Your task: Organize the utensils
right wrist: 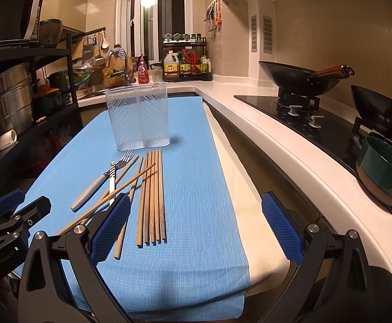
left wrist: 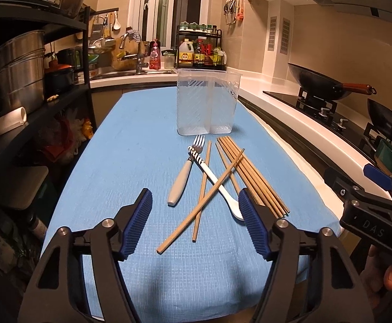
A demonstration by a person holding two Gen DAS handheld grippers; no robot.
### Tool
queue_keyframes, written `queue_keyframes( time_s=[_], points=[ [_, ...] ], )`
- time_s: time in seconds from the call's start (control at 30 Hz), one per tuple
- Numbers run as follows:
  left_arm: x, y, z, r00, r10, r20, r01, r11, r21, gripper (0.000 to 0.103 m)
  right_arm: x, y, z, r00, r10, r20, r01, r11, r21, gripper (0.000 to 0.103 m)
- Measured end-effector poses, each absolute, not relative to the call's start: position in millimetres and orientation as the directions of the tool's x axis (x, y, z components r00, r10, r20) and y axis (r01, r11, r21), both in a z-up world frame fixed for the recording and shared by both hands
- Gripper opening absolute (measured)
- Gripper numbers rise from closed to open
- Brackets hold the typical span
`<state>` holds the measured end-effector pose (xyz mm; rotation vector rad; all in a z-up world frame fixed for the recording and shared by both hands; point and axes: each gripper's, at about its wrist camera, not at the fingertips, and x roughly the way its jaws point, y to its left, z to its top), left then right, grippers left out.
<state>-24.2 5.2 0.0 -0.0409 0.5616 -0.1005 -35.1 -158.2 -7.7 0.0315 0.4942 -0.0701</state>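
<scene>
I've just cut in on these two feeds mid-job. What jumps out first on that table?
A loose heap of utensils lies mid-cloth: a fork, a white spoon and crossed chopsticks, with a neat row of chopsticks beside them. Behind stands a clear, empty holder on the blue cloth. The left gripper is open low in front of the heap, and the right gripper is open beside it.

"DAS" on right gripper (left wrist: pixel 379 180) body; other labels unreadable.

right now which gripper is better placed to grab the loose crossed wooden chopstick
Left. The left gripper has the crossed wooden chopstick lying between its open fingers; the right gripper frames only blue cloth beside it.
</scene>
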Motion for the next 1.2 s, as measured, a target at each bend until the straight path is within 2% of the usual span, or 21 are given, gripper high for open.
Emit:
queue_keyframes(
  time_s=[0.2, 1.2],
  points=[
    [-24.2, 4.2, -0.9, 0.840, -0.114, -0.531, 0.093, 0.994, -0.066, 0.062, -36.2, -156.3, -7.5, 0.877, -0.056, -0.476, 0.068, 0.998, 0.008, 0.092],
    [-25.6, 7.3, -1.8, 0.838, -0.118, -0.533, 0.092, 0.993, -0.074, 0.062, -36.5, -155.3, -7.3, 0.878, -0.057, -0.476, 0.068, 0.998, 0.006, 0.092]
  ],
)
